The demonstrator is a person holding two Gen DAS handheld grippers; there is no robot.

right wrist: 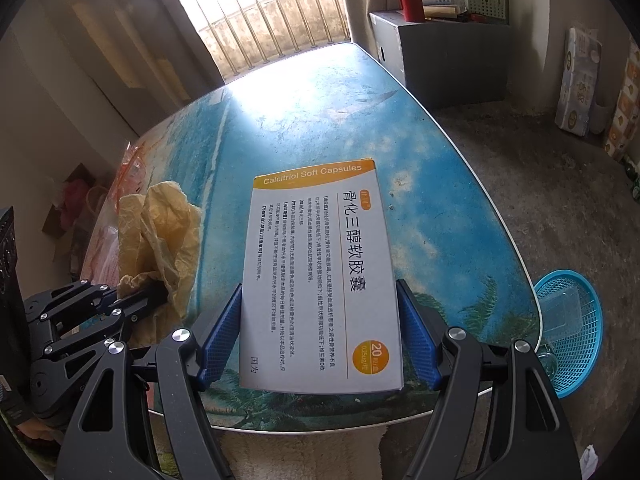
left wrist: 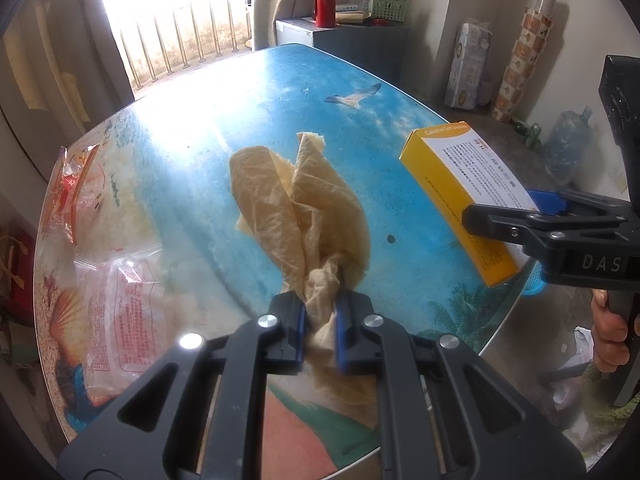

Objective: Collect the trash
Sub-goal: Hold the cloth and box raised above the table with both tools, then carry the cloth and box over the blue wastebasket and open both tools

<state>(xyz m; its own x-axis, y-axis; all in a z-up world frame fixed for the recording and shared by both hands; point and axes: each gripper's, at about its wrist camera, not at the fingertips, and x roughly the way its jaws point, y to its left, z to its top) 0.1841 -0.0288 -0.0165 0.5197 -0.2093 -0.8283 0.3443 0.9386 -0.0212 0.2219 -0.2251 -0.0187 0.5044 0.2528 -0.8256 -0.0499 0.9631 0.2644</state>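
Note:
My left gripper (left wrist: 321,320) is shut on a crumpled beige paper towel (left wrist: 304,208), holding it just above the blue printed table (left wrist: 248,120). The towel also shows in the right wrist view (right wrist: 160,236), with the left gripper (right wrist: 160,292) at the lower left. My right gripper (right wrist: 320,332) is shut on a yellow and white capsule box (right wrist: 320,272), its blue pads against both long sides. The box (left wrist: 460,184) and right gripper (left wrist: 516,216) show at the right of the left wrist view, above the table's right edge.
Two clear plastic wrappers with red print (left wrist: 116,304) (left wrist: 76,188) lie on the table's left side. A blue mesh basket (right wrist: 572,328) stands on the floor beside the table's right edge. A grey cabinet (right wrist: 448,60) with a red flask (right wrist: 410,0) is behind.

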